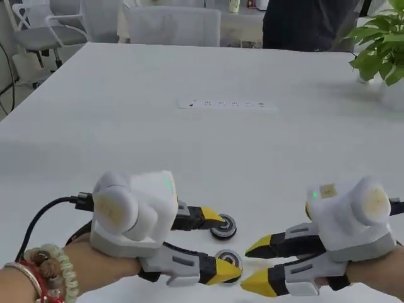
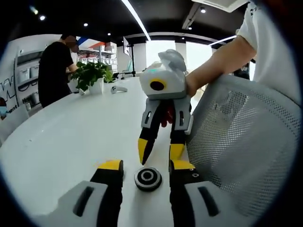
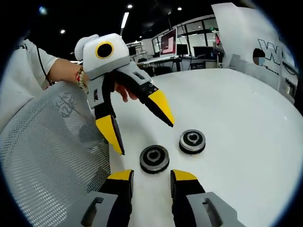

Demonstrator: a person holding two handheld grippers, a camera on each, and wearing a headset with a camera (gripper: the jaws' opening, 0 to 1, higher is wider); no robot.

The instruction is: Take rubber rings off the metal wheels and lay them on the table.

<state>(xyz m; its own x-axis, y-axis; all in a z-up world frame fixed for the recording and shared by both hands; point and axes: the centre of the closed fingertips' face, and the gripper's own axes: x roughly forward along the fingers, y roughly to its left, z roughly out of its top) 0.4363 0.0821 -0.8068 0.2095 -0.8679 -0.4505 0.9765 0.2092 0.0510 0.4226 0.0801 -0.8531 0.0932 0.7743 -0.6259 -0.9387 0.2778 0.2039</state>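
Two round metal wheels (image 3: 155, 158) wearing black rubber rings (image 3: 192, 147) lie side by side near the near edge of the white surface (image 1: 189, 151). Our left tongs (image 1: 230, 245) are spread, with one wheel between their tips. Our right tongs (image 1: 245, 269), also spread, point at the wheels from just beside them.

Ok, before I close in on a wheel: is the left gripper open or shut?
Open: on the left gripper the jaws stand apart, a wheel between them.

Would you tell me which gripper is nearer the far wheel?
Left. The left gripper has a jaw tip beside the far wheel; the right gripper lies past the near wheel.
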